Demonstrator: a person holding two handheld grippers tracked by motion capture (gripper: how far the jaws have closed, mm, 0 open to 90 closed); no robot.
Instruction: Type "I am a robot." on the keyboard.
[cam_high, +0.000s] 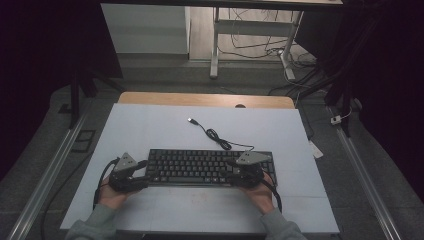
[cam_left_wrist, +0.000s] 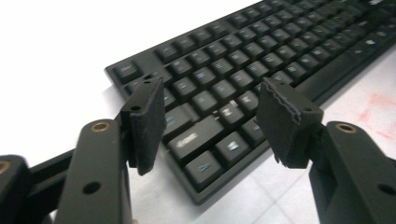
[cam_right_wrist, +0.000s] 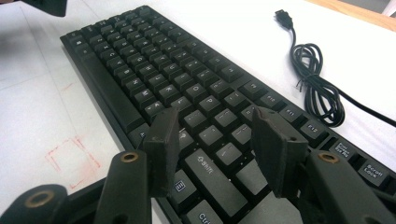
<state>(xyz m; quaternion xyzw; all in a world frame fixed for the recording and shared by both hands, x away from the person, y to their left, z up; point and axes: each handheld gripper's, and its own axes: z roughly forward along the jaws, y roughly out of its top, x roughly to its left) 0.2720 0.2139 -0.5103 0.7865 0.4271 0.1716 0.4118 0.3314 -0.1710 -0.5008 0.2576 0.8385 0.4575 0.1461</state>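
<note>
room stuff first: dark space, grey floor, metal rails either side, a desk frame with loose wires at the back. one wooden table (cam_high: 150, 97) with one pale sheet (cam_high: 150, 125) over it. on the sheet near the front edge lies one black keyboard (cam_high: 200, 165), its one cable (cam_high: 220, 139) coiled just behind it and ending in a usb plug (cam_high: 191, 120).

two grippers. left gripper (cam_left_wrist: 210, 121) sits at the keyboard's left end, jaws spread and clamping nothing, keys just showing between them. right gripper (cam_right_wrist: 215, 149) hangs over the right end, also released, pads clear of the keys.

high view gives both hands and sleeves plus the whole room. right gripper view gives legible keycaps (shift, f12), the coil up close and a faint red square drawn on the sheet beside the keyboard.
</note>
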